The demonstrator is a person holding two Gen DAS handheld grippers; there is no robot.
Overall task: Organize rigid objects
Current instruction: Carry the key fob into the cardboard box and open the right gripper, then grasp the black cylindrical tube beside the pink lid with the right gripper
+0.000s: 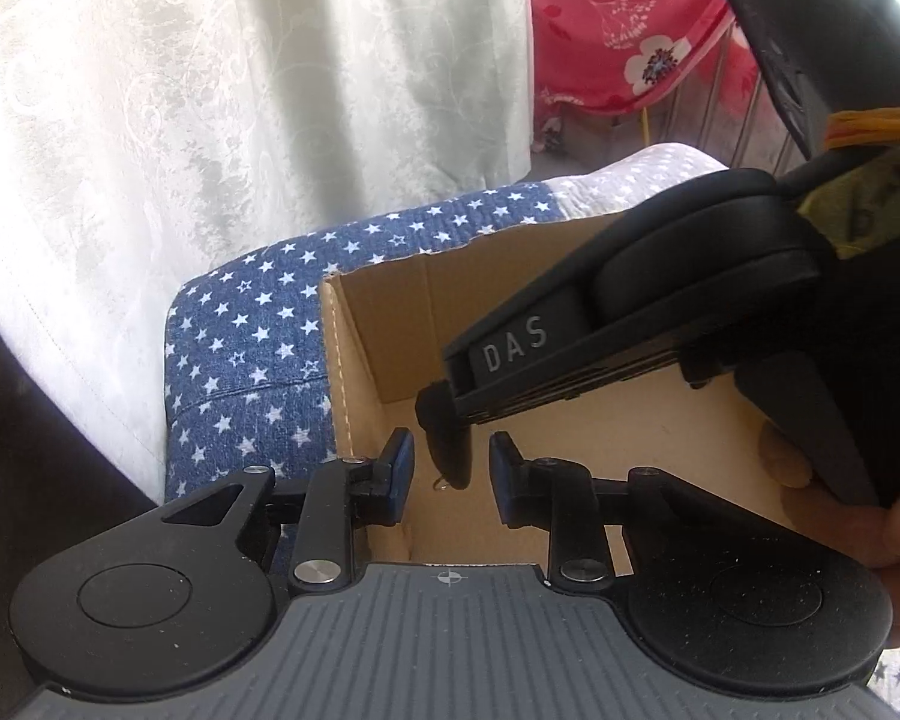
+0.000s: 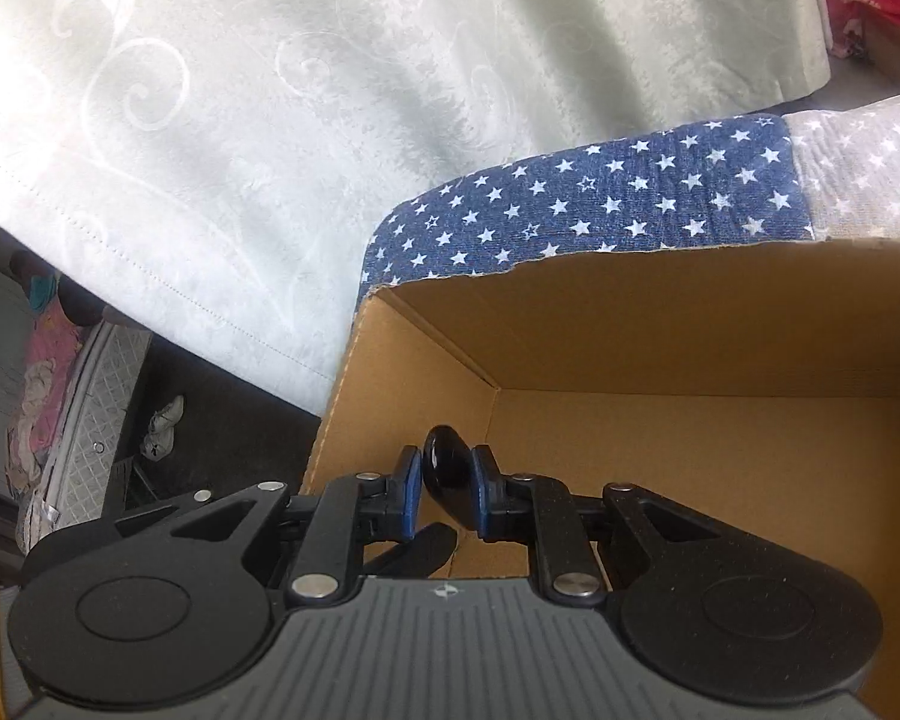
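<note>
Reaching in over the open cardboard box, the right gripper pinches a small glossy black object between its blue-padded fingers, which press on it from both sides. The object sits above the box's near left corner, close to the left wall. What it is cannot be told from this view beyond its dark, rounded top.

Seen from the left wrist camera, the right gripper slants down from the upper right, its body marked "DAS", and the black object hangs from its tip with a small metal ring at its lower end. A bare hand shows at the right edge, wrapped around the handle. The left gripper hovers level over the box's near edge, its fingers spread with nothing between them; the hanging object lies in line with that gap.

The box rests on a blue star-print cushion. Behind it hangs a pale patterned curtain. Only the left view shows a red floral cloth; only the right view shows shoes on a dark floor.
</note>
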